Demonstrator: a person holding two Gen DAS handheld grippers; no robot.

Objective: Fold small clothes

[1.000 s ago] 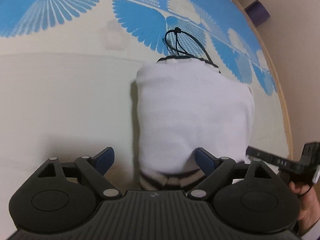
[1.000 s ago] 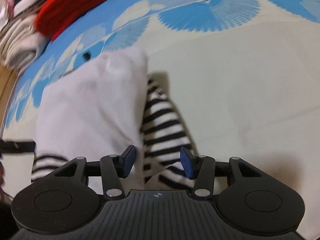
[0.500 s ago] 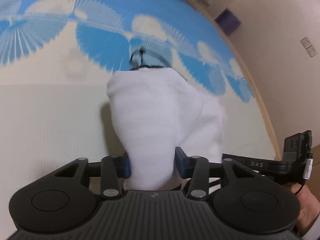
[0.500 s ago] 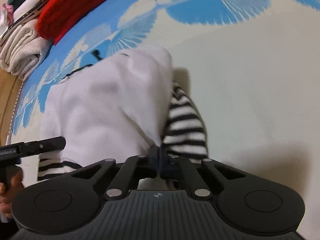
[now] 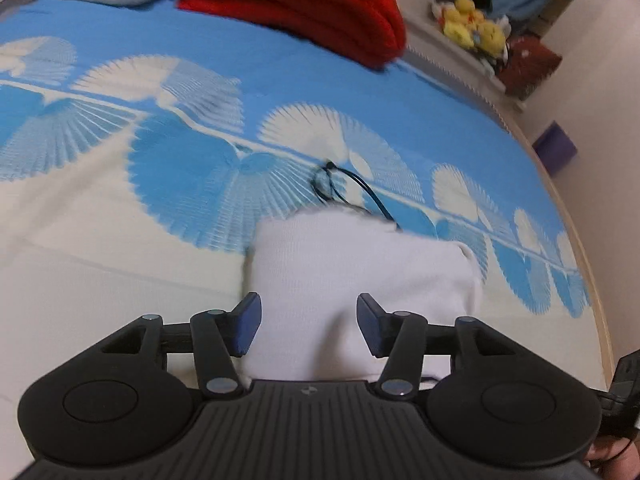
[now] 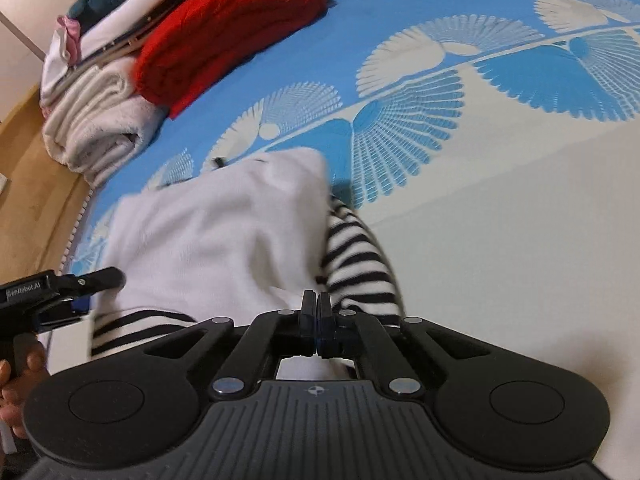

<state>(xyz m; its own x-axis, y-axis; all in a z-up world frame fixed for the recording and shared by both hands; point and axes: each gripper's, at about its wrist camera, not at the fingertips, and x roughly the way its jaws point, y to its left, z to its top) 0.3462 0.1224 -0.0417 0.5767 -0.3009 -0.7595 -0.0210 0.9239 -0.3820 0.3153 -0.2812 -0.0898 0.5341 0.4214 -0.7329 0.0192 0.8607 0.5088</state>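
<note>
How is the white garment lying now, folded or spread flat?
Folded. The white garment is doubled over, its striped sleeve sticking out beneath; the right gripper is shut on its near edge.

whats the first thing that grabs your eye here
The white garment with striped sleeves lies mid-bed on the blue fan-patterned sheet. The right gripper is shut on its cloth; the left gripper straddles it, jaws opening. A red blanket sits folded at the far edge.

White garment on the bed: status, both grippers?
Right gripper shut on white garment hem. Left gripper jaws opening, garment between them, pads clear. Striped sleeve trailing right. Nothing blocking.
</note>
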